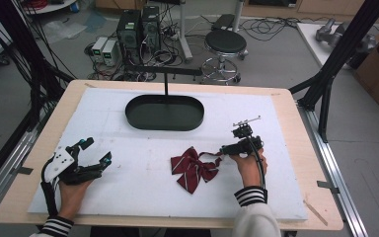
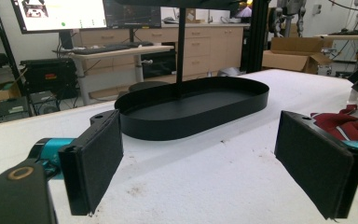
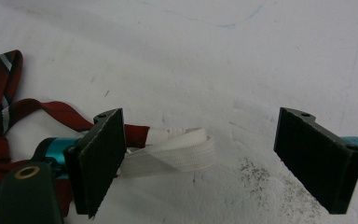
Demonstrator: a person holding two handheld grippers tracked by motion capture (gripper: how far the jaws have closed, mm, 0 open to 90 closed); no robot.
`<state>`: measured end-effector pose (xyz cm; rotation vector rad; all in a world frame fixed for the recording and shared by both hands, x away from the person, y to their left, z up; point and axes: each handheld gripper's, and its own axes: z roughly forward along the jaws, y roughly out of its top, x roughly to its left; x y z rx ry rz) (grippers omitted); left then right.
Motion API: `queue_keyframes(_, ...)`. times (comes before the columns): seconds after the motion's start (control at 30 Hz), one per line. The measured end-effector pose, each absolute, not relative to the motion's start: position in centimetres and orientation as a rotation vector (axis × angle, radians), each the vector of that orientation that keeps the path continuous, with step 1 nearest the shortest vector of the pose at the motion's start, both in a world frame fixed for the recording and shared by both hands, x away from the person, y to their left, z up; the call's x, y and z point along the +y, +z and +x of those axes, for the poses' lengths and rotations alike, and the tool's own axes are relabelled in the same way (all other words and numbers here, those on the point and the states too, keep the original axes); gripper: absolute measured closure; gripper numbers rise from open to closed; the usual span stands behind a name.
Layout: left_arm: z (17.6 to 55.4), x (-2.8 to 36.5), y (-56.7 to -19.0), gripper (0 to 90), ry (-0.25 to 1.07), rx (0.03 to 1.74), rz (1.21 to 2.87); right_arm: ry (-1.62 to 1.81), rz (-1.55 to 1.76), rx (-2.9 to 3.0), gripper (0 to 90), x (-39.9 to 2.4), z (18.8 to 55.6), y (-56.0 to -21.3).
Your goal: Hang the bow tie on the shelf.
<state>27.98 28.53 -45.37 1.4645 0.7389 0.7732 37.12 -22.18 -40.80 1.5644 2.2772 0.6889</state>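
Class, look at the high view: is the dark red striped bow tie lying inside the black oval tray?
No, the dark red striped bow tie lies on the white pad, nearer the person than the black oval tray.

Dark red bow tie with thin white stripes, lying flat just in front of the black tray; white strap sticking out sideways.

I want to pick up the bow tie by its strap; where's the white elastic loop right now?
In the right gripper view, the white elastic loop lies on the white mat between the open right gripper, nearer its left pad.
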Motion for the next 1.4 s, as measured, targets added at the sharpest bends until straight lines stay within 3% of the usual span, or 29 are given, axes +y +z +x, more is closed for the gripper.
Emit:
queue_keyframes(0.93,28.0,28.5,-45.4,15.6,0.771,0.738,1.463,0.677,1.61,2.312,23.5,-23.9,36.3,-40.8)
queue_keyframes(1.1,28.0,28.5,-45.4,15.7,0.772,0.738,1.464,0.649,1.595,2.333,29.6,-24.2,36.3,-40.9)
queue_keyframes(1.4,28.0,28.5,-45.4,15.7,0.771,0.737,1.463,0.591,1.593,2.379,49.2,-23.9,36.6,-41.3)
